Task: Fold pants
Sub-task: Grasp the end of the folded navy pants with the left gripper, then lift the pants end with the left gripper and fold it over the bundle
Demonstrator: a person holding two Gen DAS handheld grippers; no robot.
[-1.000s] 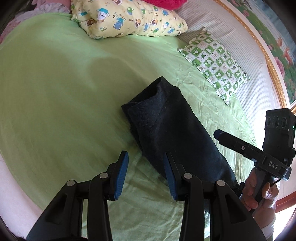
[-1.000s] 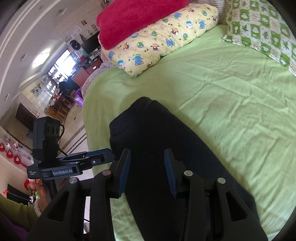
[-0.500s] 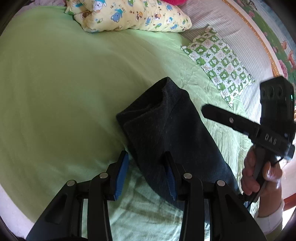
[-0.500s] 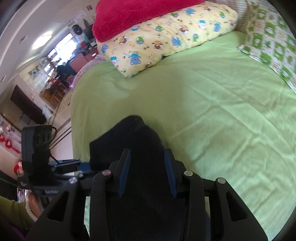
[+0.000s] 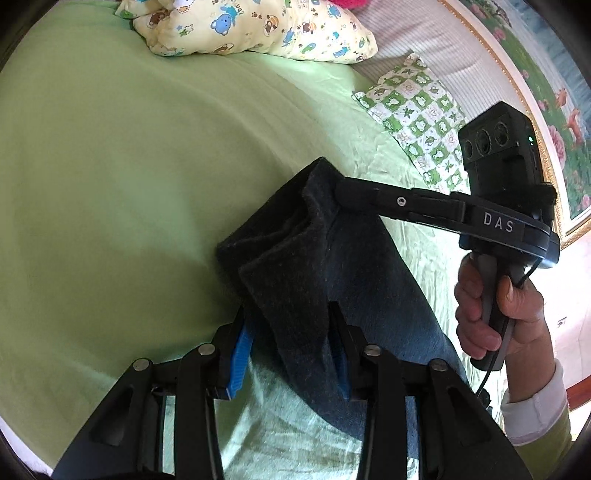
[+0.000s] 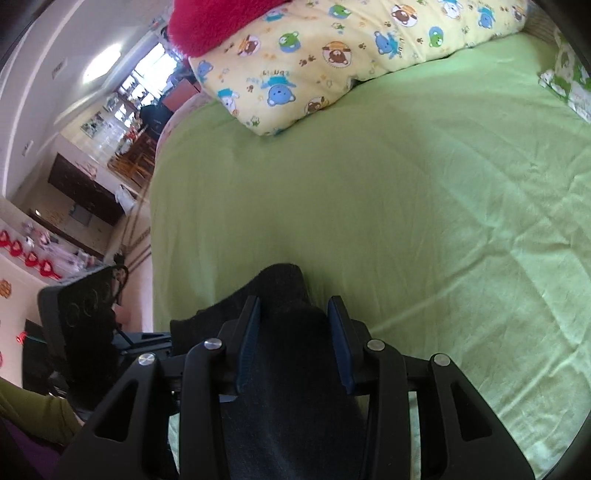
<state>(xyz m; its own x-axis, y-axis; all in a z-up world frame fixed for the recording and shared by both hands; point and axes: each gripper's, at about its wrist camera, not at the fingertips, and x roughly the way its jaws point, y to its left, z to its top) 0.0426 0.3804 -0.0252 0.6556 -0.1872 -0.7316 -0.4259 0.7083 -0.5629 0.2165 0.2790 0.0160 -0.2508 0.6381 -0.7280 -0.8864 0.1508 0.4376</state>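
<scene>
Dark navy pants (image 5: 332,266), folded into a long strip, lie on the green bed sheet (image 5: 110,166). My left gripper (image 5: 288,325) straddles the strip's near left edge. Its jaws are closing, and the left blue pad (image 5: 236,354) still shows sheet beside it. My right gripper (image 5: 343,186), held by a hand (image 5: 491,306), reaches the strip's far corner from the right. In the right wrist view the pants (image 6: 291,387) fill the gap of the right gripper (image 6: 294,314). Its jaws are closing, both pads against the cloth. The left gripper's body (image 6: 77,306) shows at the lower left there.
A yellow cartoon pillow (image 5: 258,26) and a red plush blanket (image 6: 221,22) lie at the far end of the bed. A green checked pillow (image 5: 417,118) sits by the striped headboard (image 5: 424,40). The bed's edge (image 6: 153,258) drops to the room floor.
The right gripper swept forward along the pants to their far corner and narrowed on the cloth. The left gripper slid forward until the pants' edge lay between its fingers.
</scene>
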